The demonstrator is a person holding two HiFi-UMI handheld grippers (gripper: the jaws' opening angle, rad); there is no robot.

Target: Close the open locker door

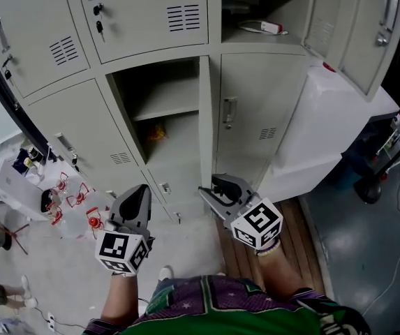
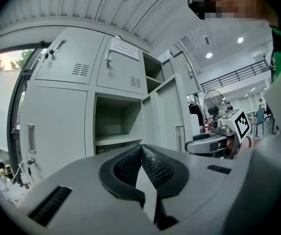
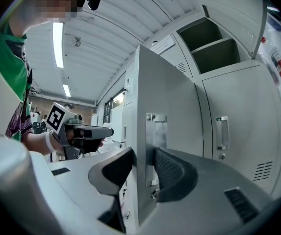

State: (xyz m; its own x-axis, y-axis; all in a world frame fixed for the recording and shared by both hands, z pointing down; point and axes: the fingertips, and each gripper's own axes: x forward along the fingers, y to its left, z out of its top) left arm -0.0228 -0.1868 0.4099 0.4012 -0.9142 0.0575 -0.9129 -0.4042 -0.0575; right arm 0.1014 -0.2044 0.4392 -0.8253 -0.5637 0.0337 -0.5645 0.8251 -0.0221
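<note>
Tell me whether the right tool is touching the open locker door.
Touching. In the right gripper view the right tool is shut on the free edge of the open locker door, with a pad pressing each face beside its handle.

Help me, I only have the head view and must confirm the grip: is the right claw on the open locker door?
Observer: Yes. In the right gripper view the right claw clamps the free edge of the open locker door, a jaw on each face.
Operator: Near its handle?
Observer: Yes, the door's metal handle stands right beside one jaw.
Operator: And the left claw?
Observer: The left claw is shut on nothing, pointing toward the open compartment.
</note>
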